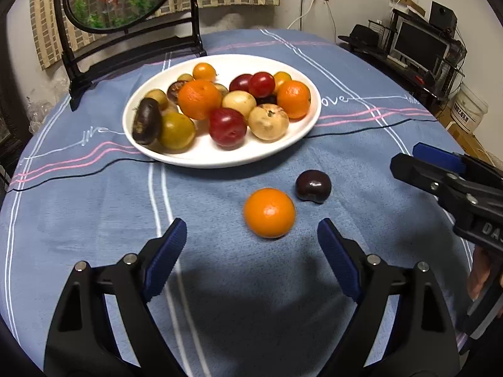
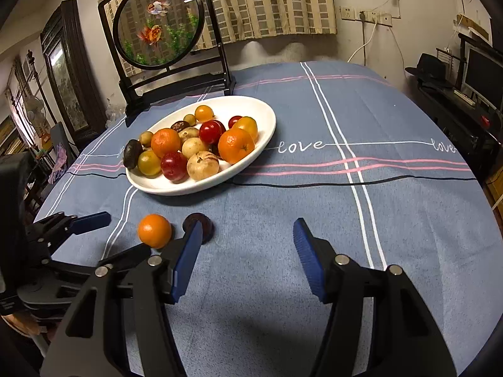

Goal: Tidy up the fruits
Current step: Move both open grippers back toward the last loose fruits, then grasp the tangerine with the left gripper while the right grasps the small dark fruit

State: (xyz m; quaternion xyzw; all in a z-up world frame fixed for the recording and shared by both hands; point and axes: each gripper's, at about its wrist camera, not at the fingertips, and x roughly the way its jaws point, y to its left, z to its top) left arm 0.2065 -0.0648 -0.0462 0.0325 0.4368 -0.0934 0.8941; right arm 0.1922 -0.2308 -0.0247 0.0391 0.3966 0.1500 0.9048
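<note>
A white oval plate (image 1: pixel 292 139) (image 2: pixel 267 116) holds several fruits: oranges, red plums, yellow and dark ones. On the blue cloth in front of it lie a loose orange (image 1: pixel 269 213) (image 2: pixel 154 231) and a dark purple fruit (image 1: pixel 313 186) (image 2: pixel 206 221). My left gripper (image 1: pixel 251 235) is open and empty, just short of the orange. My right gripper (image 2: pixel 248 235) is open and empty; its left finger partly hides the dark fruit. The right gripper also shows at the right edge of the left wrist view (image 1: pixel 440 169), and the left one at the left edge of the right wrist view (image 2: pixel 78 223).
A round fish picture in a black stand (image 1: pixel 125 15) (image 2: pixel 160 25) stands behind the plate. The round table (image 2: pixel 361 220) has a blue cloth with white and pink stripes. A desk with monitors (image 1: pixel 418 47) stands at the far right.
</note>
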